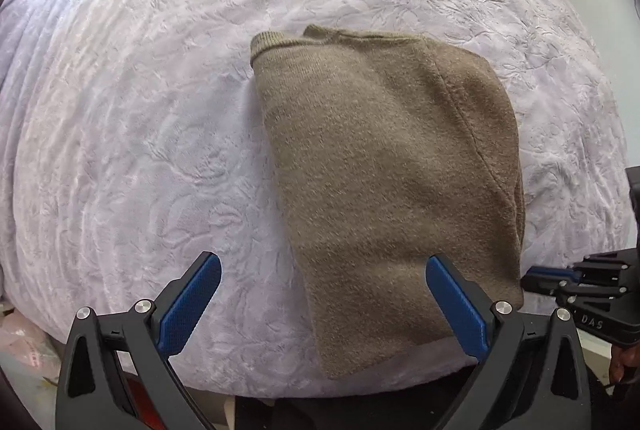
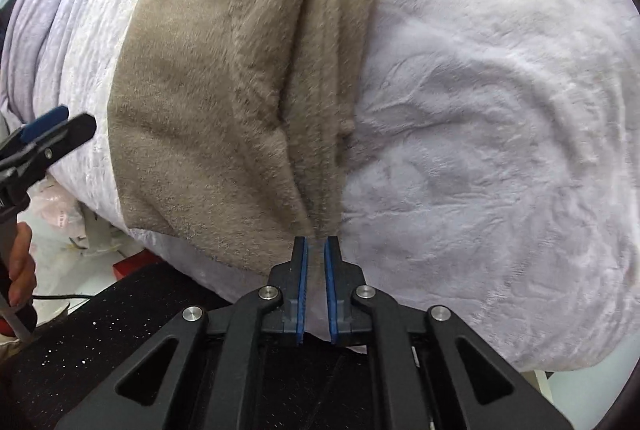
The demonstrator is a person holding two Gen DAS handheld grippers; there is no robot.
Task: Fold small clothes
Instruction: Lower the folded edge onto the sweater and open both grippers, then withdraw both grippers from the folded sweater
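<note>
Bed covered by a pale lilac plush blanket (image 1: 160, 149) with an embossed floral pattern, rumpled in folds at the far left. Lying directly on it: one folded taupe-brown knit garment (image 1: 380, 169), ribbed band at its far end, near end at the blanket's near edge.

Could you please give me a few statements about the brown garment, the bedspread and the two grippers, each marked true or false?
1. The brown knitted garment lies on a pale lilac textured bedspread. True.
2. The left gripper has its jaws clamped on the garment. False: they stand wide open, gripping nothing.
3. The right gripper has its jaws shut on the garment's near edge. True.
4. The garment is spread out flat in one layer. False: it is folded, with layered edges showing.
5. The garment's ribbed band is at its far end. True.
</note>
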